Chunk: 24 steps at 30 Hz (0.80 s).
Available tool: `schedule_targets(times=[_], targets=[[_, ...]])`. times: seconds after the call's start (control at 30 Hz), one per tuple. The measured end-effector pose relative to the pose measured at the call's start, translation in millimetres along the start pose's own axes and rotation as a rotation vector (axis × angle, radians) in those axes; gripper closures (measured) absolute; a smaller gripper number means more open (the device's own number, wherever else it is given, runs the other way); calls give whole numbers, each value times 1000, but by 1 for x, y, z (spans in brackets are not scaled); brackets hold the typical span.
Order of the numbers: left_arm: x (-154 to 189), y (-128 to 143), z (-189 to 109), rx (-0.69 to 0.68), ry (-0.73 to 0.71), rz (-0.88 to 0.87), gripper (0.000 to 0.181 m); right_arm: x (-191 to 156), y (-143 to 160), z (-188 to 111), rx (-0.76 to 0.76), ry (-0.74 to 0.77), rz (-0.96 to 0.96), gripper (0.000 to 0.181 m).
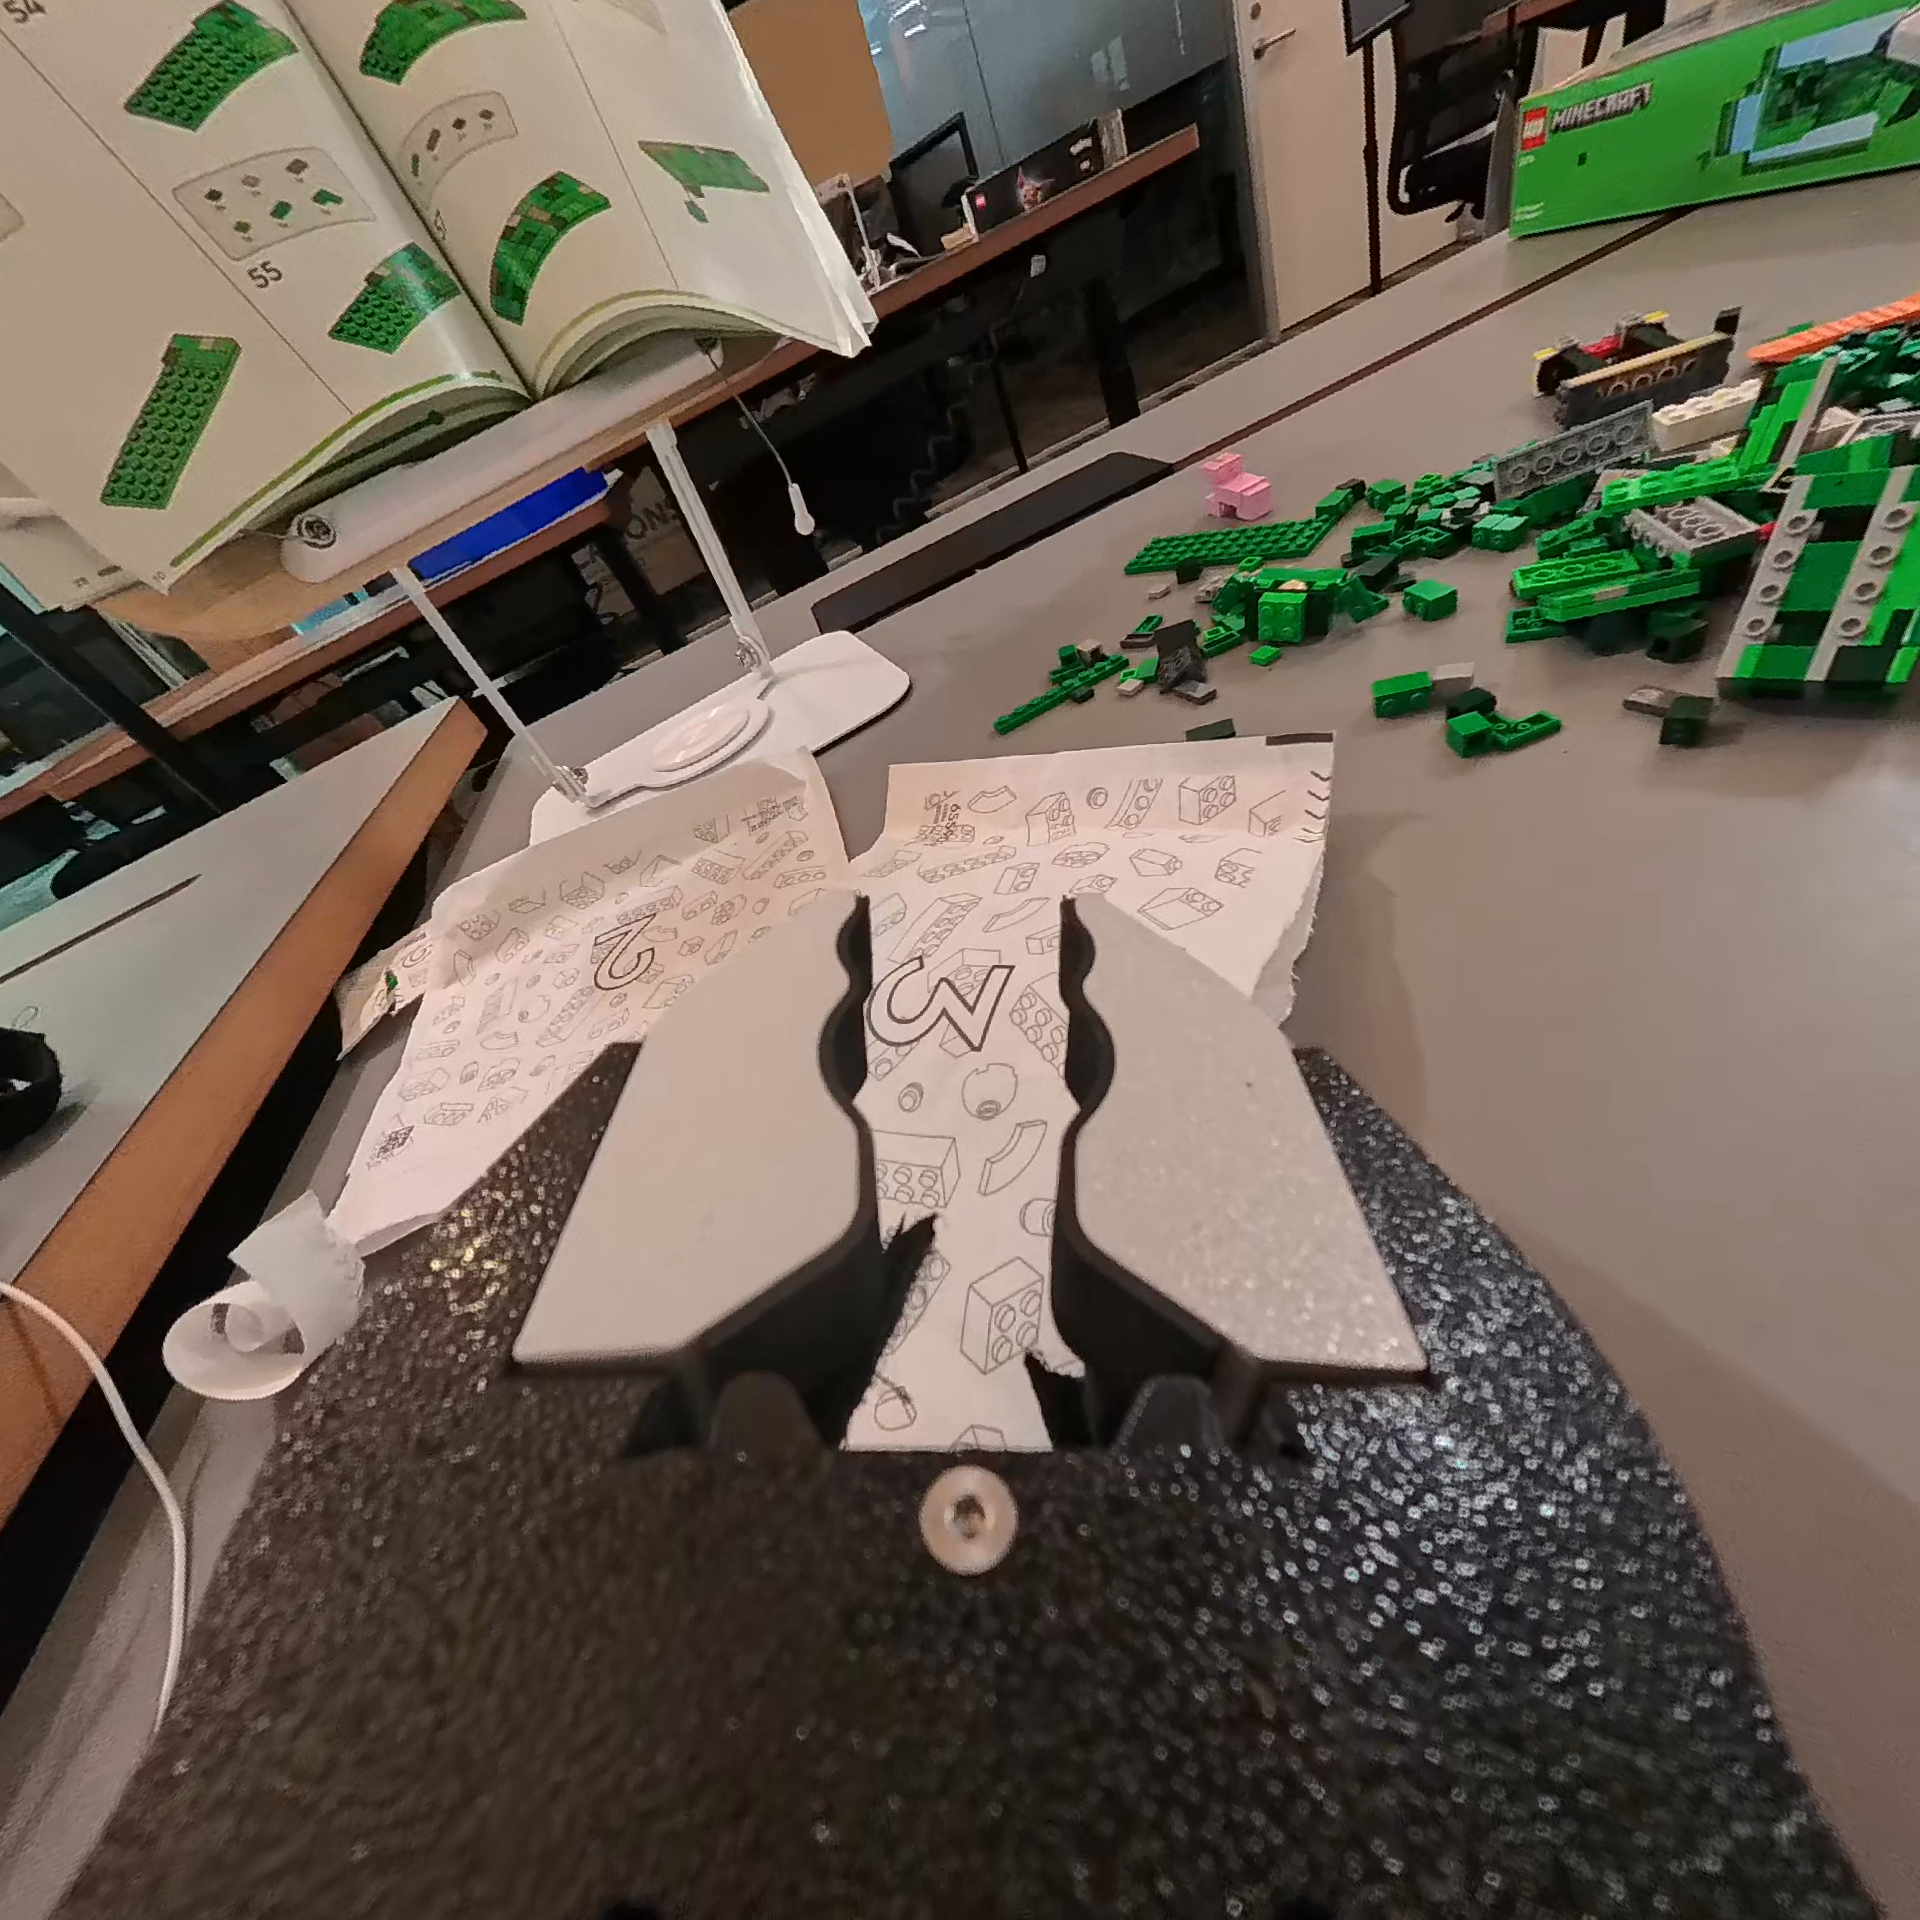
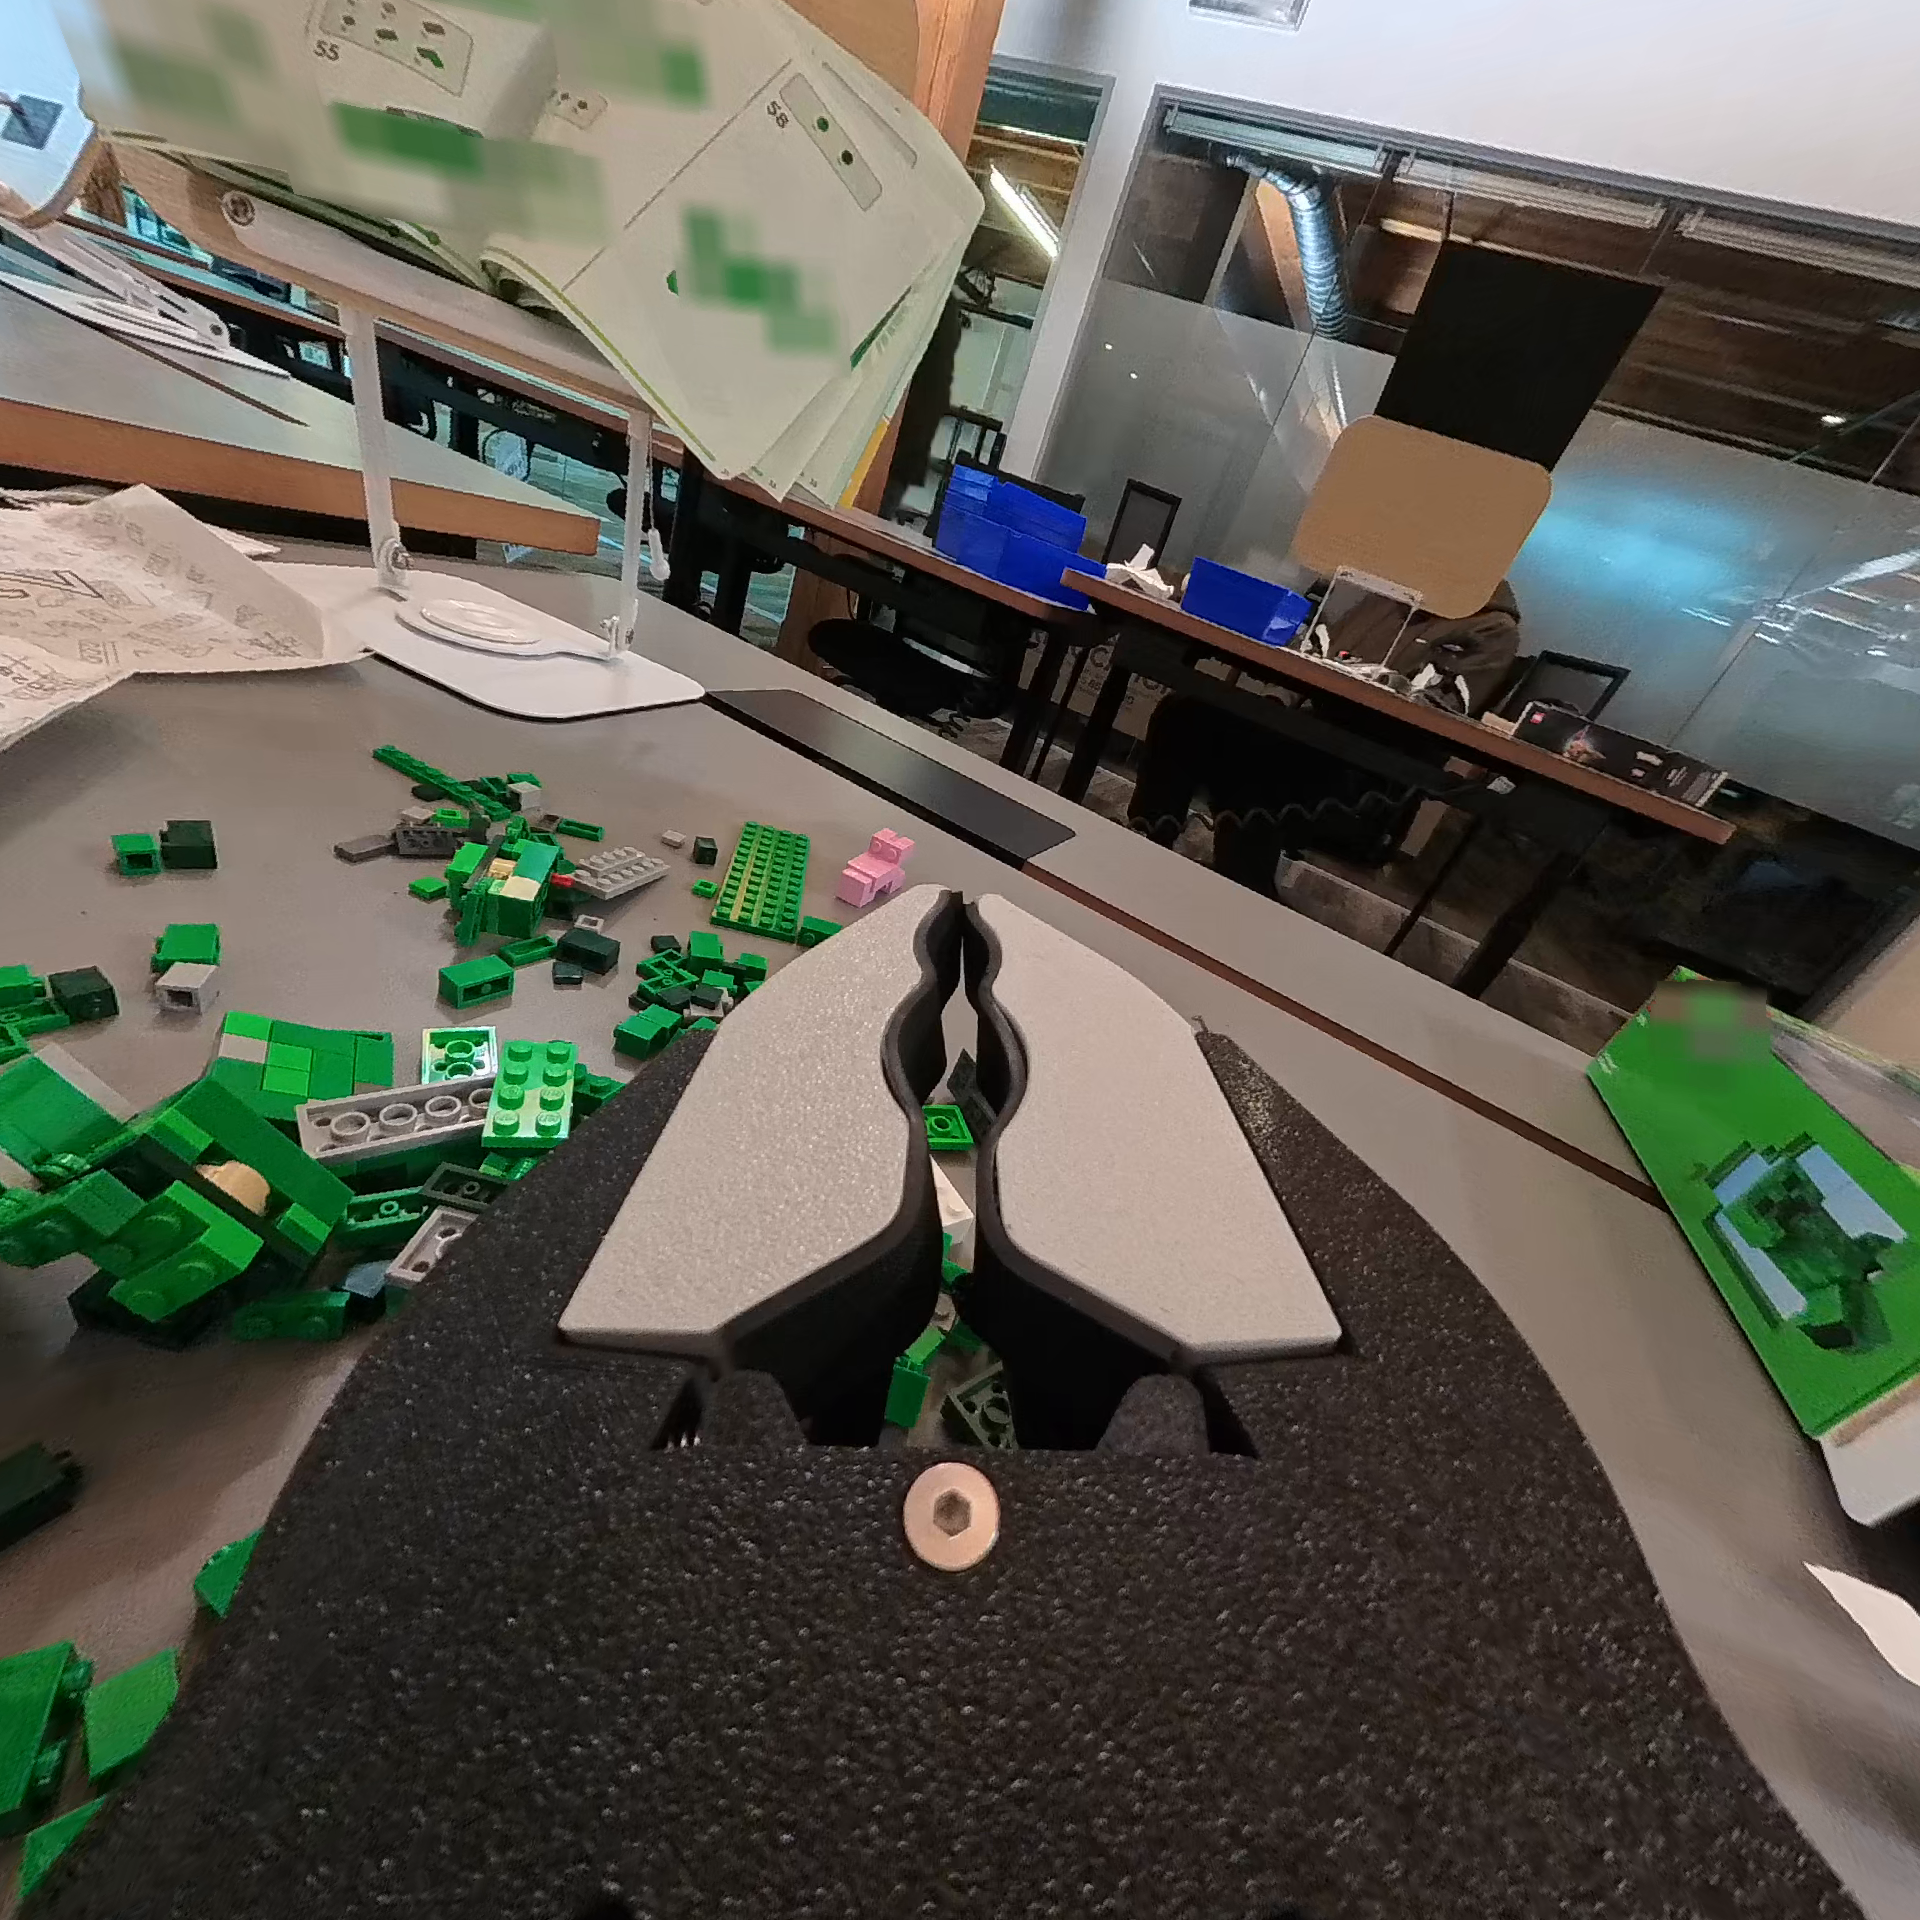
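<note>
My left gripper (image 1: 961,914) is open and empty, hovering over a torn white paper bag (image 1: 1101,862) printed with brick outlines; a second such bag (image 1: 623,935) lies to its left. My right gripper (image 2: 961,909) is shut with nothing between its tips, above a spread of loose green bricks (image 2: 499,1091). A pink brick pig (image 2: 878,864) stands just left of its tips, beside a green studded plate (image 2: 764,878). The pile of green bricks (image 1: 1558,561) and the pig (image 1: 1236,488) also show at the right of the left wrist view.
An open instruction booklet (image 1: 364,208) rests on a white stand (image 1: 790,686) at the table's back; it shows too in the right wrist view (image 2: 665,208). A green box (image 1: 1704,125) lies at the far right. A partly built green model (image 1: 1829,582) sits by the pile. A person sits at a far table (image 2: 1455,644). One gripper's finger ends stand about 35 centimetres off the other's. About 15 centimetres separates my right fingertips from the partly built green model (image 1: 1829,582).
</note>
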State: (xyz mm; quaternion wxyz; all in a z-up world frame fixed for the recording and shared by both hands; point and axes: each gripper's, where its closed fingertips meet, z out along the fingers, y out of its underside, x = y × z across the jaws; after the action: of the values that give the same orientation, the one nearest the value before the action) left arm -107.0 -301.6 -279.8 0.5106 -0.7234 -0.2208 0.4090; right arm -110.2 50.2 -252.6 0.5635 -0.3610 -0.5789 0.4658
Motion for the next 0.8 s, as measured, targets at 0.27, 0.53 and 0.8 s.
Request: schedule_targets(times=[0.27, 0.53, 0.8], targets=[[-2, -21, -7, 107, -16, 35, 152, -1, 0, -1, 3, 5, -11, 181], [-49, -154, 15, 363, -32, 6, 142, -6, 2, 1, -14, 2, -63, 181], [-36, -191, 106, 421, -6, -110, 143, -12, 4, 3, -26, -14, -115, 181]])
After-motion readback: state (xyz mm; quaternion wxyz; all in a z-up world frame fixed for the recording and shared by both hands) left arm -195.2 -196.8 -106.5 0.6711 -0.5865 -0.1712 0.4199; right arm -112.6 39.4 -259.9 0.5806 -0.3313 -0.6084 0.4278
